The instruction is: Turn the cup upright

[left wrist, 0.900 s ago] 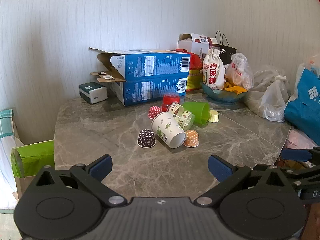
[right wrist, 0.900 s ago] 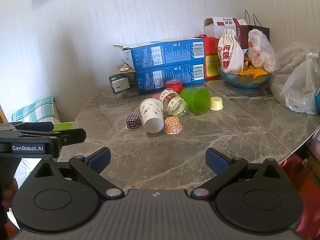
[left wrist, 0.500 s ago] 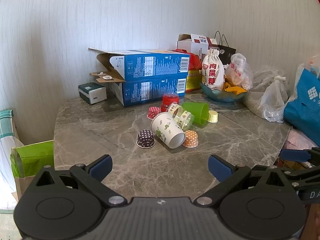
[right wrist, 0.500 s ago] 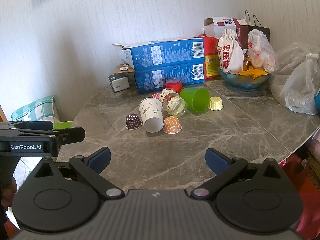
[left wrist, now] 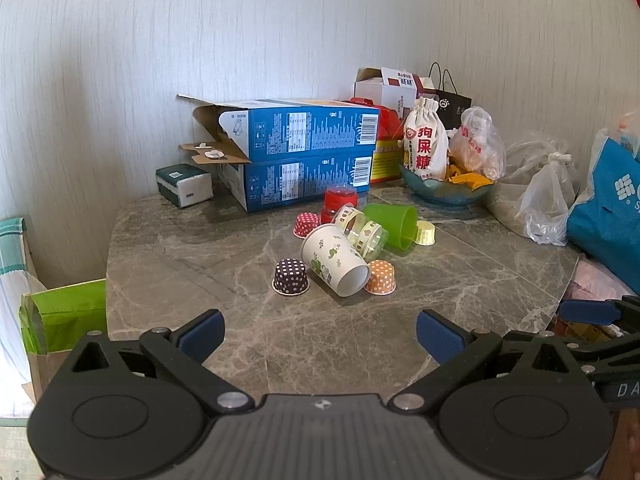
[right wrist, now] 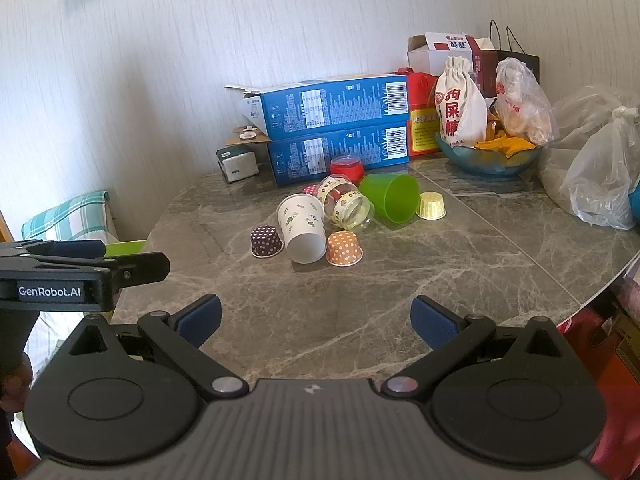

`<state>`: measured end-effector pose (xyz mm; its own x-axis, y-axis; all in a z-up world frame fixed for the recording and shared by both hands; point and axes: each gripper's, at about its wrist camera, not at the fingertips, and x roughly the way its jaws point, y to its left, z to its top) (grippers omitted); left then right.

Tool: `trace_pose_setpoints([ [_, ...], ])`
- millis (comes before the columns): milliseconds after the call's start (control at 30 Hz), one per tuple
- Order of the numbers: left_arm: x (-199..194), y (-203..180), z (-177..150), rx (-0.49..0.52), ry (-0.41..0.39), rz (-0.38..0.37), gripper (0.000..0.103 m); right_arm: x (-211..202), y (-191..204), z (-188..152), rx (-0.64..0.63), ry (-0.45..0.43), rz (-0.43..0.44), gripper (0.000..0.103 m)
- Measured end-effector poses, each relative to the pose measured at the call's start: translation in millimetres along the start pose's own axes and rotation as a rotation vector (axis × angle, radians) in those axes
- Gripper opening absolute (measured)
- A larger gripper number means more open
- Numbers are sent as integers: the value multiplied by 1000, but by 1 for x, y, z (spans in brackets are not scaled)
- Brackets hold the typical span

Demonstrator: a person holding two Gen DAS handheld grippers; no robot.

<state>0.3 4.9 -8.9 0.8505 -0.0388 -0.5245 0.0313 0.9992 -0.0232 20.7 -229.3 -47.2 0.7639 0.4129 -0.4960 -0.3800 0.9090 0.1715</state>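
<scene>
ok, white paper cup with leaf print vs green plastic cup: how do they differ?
The white paper cup with leaf print is patterned and nearest the cameras; the green plastic cup is plain, wider-mouthed and farther back. The white cup touches the orange dotted liner; the green cup touches the yellow liner. Both lie on their sides.

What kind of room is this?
Probably a home, maybe a dining corner: a marble-look table against a wallpapered wall, cluttered with paper cups, a snack bowl and shopping bags.
</scene>
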Motion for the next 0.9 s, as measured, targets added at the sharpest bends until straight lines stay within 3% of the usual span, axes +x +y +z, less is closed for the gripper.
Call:
trace_pose_setpoints([
  [900,10,6,1,-16,16,-15,103,11,0,2,-4,23,-10,102],
])
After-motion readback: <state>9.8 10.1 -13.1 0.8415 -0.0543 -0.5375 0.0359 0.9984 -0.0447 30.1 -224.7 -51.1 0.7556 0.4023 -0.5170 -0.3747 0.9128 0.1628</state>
